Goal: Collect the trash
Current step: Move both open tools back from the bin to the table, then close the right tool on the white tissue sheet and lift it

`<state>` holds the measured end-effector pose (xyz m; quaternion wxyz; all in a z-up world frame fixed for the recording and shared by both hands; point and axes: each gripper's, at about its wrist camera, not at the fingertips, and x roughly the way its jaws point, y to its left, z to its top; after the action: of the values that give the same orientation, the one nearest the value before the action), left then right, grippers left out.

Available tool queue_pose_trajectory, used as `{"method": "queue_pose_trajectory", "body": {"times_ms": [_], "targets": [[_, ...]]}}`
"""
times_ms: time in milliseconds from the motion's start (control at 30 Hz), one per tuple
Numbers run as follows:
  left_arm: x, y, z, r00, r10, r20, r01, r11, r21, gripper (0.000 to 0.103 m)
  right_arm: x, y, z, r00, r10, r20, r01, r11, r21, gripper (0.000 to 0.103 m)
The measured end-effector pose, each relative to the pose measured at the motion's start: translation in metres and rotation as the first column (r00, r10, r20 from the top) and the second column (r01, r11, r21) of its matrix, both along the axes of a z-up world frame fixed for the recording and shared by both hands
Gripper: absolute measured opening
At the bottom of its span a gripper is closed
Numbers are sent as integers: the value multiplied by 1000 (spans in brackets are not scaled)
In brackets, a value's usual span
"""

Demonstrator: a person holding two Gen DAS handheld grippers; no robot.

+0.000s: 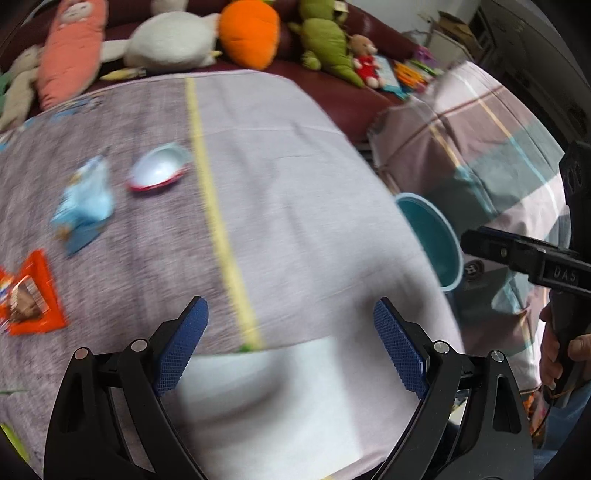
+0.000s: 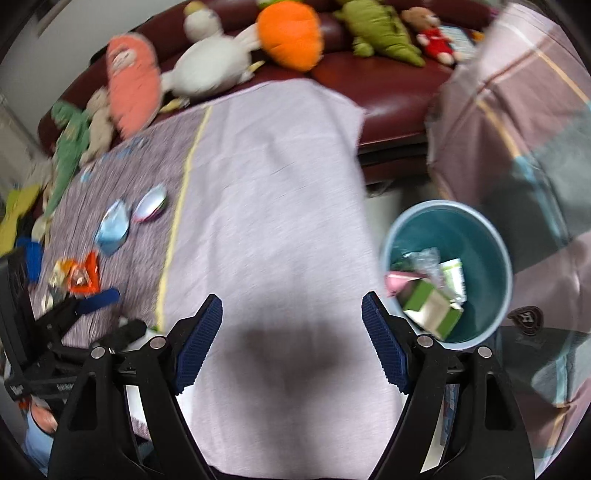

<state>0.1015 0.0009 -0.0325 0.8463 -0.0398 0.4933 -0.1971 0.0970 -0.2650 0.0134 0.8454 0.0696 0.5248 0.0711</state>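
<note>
Trash lies on the left of the cloth-covered table [image 1: 295,177]: a light blue wrapper [image 1: 85,201], a red-rimmed white lid [image 1: 159,173] and an orange wrapper [image 1: 29,295]. They also show in the right wrist view: the blue wrapper [image 2: 112,227], the lid [image 2: 149,203] and the orange wrapper [image 2: 83,277]. A teal bin [image 2: 480,258] beside the table's right edge holds a green box [image 2: 430,308] and other scraps. My left gripper [image 1: 291,347] is open and empty over the table. My right gripper [image 2: 291,339] is open and empty, left of the bin. The frames are motion-blurred.
Plush toys line a dark red sofa [image 1: 332,92] behind the table: an orange carrot [image 1: 249,31], a white goose [image 1: 173,42], a green dinosaur [image 1: 327,42]. A plaid cloth [image 1: 480,147] covers furniture on the right. The bin's rim [image 1: 448,236] shows past the table edge.
</note>
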Motion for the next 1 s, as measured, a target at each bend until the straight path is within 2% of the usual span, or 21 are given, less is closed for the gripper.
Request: {"method": "queue_pose_trajectory", "body": {"times_ms": [233, 333, 567, 1000], "targets": [[-20, 59, -10, 998, 69, 13, -69, 997, 22, 91, -9, 64, -18, 990, 126, -59, -127, 992, -8, 75], [-28, 79, -15, 995, 95, 15, -95, 995, 30, 91, -15, 93, -31, 979, 178, -96, -179, 984, -5, 79], [-39, 116, -28, 990, 139, -4, -139, 990, 16, 91, -30, 149, -62, 947, 265, -183, -268, 963, 9, 79], [-47, 146, -32, 983, 185, -4, -185, 983, -7, 92, -45, 180, -91, 934, 276, -226, -289, 957, -25, 79]]}}
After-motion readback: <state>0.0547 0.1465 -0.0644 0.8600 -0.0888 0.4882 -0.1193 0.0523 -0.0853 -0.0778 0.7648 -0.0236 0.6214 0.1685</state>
